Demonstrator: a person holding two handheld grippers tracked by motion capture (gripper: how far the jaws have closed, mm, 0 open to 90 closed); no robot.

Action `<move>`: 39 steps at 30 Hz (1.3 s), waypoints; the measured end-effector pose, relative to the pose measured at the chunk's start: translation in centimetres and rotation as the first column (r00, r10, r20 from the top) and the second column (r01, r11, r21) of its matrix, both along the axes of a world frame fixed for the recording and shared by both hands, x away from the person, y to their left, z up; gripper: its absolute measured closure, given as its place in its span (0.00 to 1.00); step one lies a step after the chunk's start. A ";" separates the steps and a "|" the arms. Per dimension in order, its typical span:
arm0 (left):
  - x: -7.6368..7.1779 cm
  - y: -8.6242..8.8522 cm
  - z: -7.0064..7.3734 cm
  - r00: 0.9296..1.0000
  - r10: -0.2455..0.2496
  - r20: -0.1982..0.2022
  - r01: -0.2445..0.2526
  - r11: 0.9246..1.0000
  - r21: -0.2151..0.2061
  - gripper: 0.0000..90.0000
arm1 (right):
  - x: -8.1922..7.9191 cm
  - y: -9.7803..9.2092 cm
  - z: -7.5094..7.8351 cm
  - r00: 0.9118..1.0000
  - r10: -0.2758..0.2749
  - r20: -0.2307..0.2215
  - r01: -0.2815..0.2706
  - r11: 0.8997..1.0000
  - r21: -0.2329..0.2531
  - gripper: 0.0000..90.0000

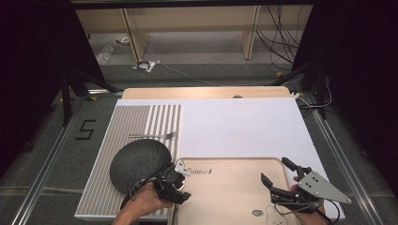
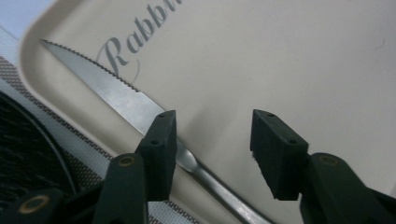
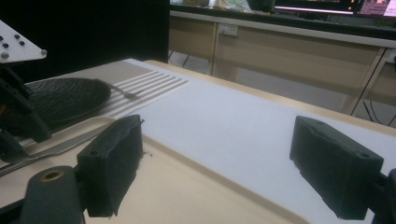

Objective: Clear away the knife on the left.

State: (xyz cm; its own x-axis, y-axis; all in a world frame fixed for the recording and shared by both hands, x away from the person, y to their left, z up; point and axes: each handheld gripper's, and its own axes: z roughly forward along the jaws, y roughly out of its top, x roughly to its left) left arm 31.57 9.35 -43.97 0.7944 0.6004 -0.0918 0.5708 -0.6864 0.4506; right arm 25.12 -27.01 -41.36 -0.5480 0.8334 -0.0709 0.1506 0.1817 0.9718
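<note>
A beige tray printed "Rabbit" lies at the table's front centre. A serrated table knife rests inside the tray along its left rim. My left gripper hovers open just above it, and the knife's neck runs under one jaw without being held. At the tray's right side my right gripper is open and empty. In the right gripper view the knife lies at the left.
A dark round plate sits on a striped placemat left of the tray, with a fork just beyond it. A white mat covers the table behind the tray. Desks and cables stand beyond the table.
</note>
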 end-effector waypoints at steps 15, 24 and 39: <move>0.6 1.8 1.7 0.996 0.066 0.052 -0.063 0.996 -0.064 0.30 | 0.0 0.0 0.0 1.000 0.000 0.000 0.000 1.000 0.002 0.20; 1.1 3.3 2.9 0.990 0.097 0.099 -0.087 0.991 -0.099 0.27 | 0.0 -0.1 0.0 1.000 0.001 0.002 -0.001 1.000 0.007 0.20; 1.8 5.2 4.3 0.980 0.141 0.143 -0.124 0.984 -0.124 0.26 | 0.0 -0.1 0.0 1.000 0.002 0.004 -0.002 1.000 0.006 0.20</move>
